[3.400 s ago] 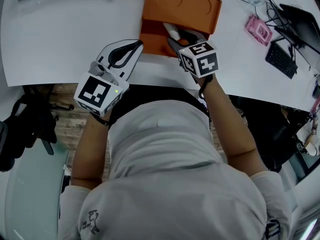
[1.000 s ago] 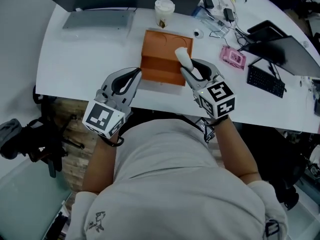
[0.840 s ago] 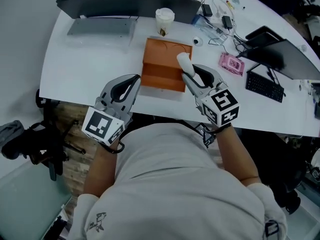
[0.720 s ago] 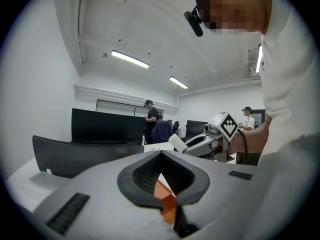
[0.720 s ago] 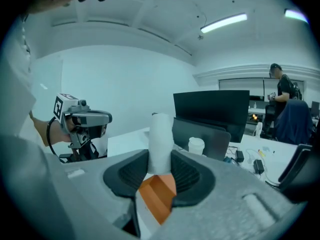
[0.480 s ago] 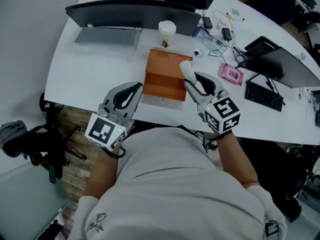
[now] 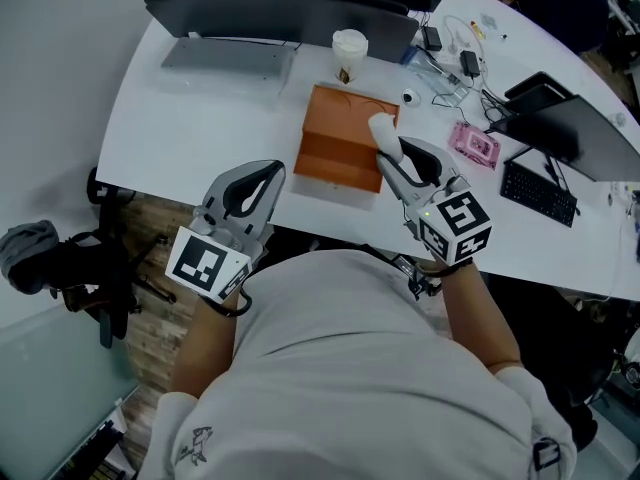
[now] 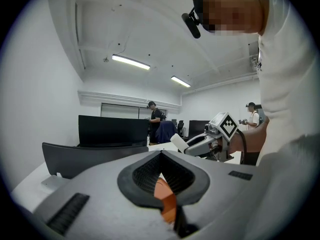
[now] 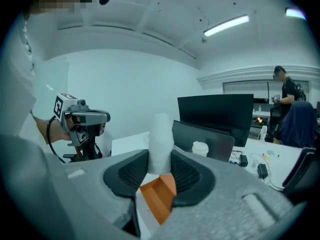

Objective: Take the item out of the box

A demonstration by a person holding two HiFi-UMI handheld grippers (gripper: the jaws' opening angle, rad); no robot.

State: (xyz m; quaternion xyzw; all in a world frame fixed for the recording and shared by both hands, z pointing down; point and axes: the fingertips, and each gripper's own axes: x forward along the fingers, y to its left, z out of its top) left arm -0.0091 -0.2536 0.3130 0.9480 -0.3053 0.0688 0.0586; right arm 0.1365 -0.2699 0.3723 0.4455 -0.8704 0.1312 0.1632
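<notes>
An open orange box lies near the white desk's front edge. My right gripper hangs over the box's right side, shut on a white cylindrical item that sticks out past its tips. In the right gripper view the white item stands pinched between the dark pads of the right gripper, with the orange box below. My left gripper hovers left of the box, tips together, with nothing in it. In the left gripper view the left gripper shows the orange box through the hollow between its pads.
A paper cup stands behind the box, in front of a dark monitor. To the right lie cables, a pink object, a dark laptop and a small keyboard. A chair stands at the left.
My right gripper has lifted the white item up out of the box. Both grippers have risen, and the desk looks smaller and farther below them.
</notes>
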